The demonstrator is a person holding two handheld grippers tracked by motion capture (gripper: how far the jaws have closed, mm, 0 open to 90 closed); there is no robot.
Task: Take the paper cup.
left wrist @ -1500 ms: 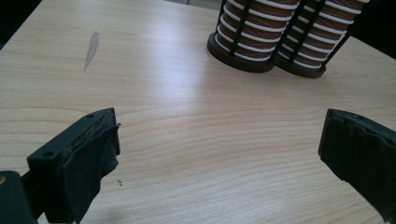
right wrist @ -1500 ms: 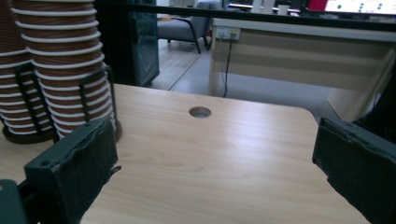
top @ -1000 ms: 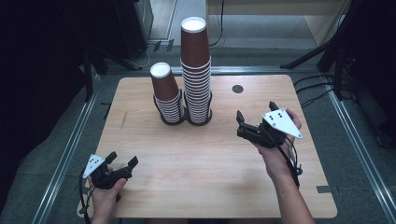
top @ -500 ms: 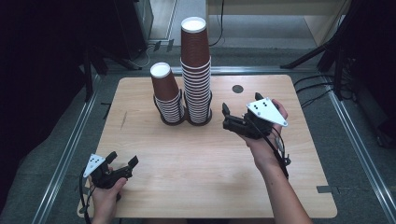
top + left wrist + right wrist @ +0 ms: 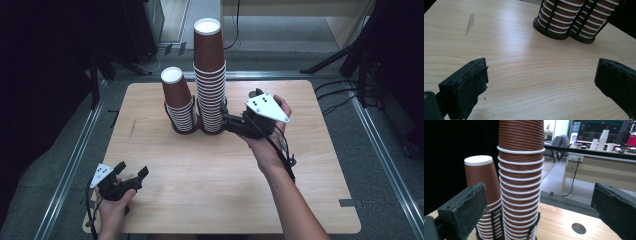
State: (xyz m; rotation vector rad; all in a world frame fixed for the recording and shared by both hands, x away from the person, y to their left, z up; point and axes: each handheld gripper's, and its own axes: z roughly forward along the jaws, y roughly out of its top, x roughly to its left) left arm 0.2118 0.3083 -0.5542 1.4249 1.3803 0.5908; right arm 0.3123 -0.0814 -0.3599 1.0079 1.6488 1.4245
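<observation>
The tall cup stack [image 5: 209,75] stood at frame centre, just left of my right gripper [image 5: 226,117], whose jaws gaped wide toward its base. My left gripper [image 5: 131,176], also spread apart, rested at lower left near the table [image 5: 310,200] edge, bare wood between.

No text, label, brand, number or sign can be read anywhere; the monitor [image 5: 607,131] at the upper right of the right gripper view is too blurred.

Black grippers [image 5: 227,118], 2 padded jaws, grey plates, black cables.
</observation>
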